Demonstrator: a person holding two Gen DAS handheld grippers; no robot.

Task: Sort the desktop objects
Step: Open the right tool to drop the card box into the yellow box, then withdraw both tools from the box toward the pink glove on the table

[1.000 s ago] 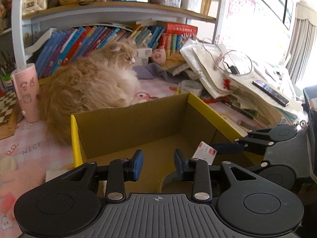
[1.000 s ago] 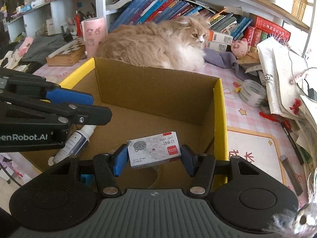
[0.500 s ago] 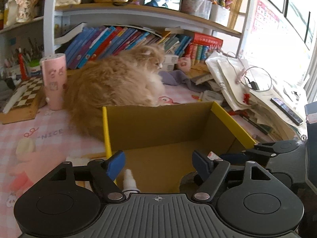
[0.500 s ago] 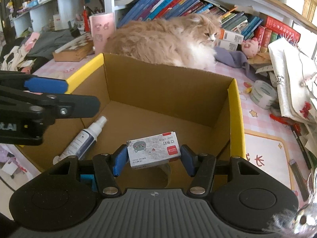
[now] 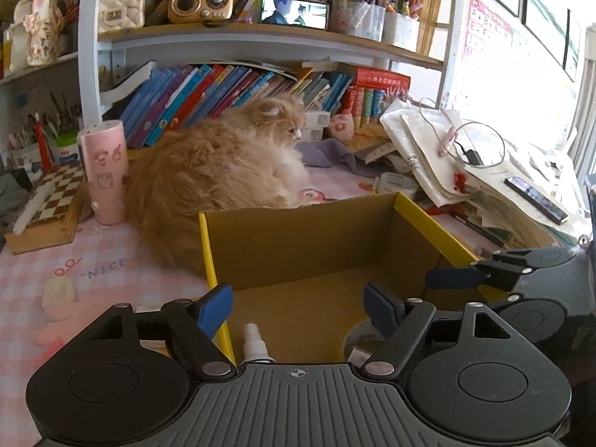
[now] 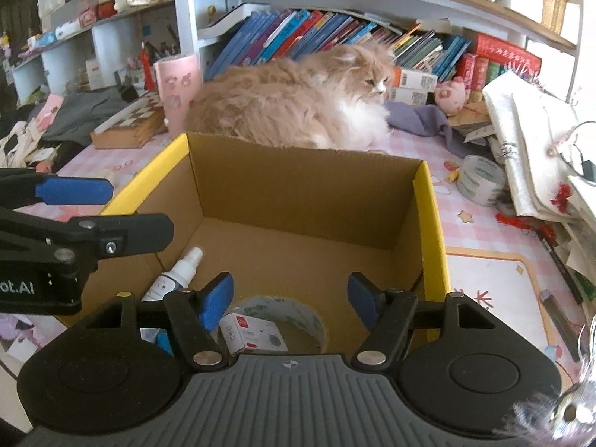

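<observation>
looking along your left gripper (image 5: 296, 307), its jaws stand spread over the cardboard box (image 5: 298, 238), a spray bottle (image 5: 255, 342) lying below; from your right gripper (image 6: 290, 298), jaws just opened, the small staple box (image 6: 253, 335) lies free against the tape roll (image 6: 298, 316)

right tool (image 6: 290, 298) opened, small box (image 6: 253, 333) dropped into carton (image 6: 298, 190)

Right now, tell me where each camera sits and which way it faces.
Left wrist: on the left gripper, looking down into the cardboard box toward the cat; the right gripper shows at right.
Right wrist: on the right gripper, over the same box; the left gripper shows at left.
Both share the spray bottle and tape roll.
</observation>
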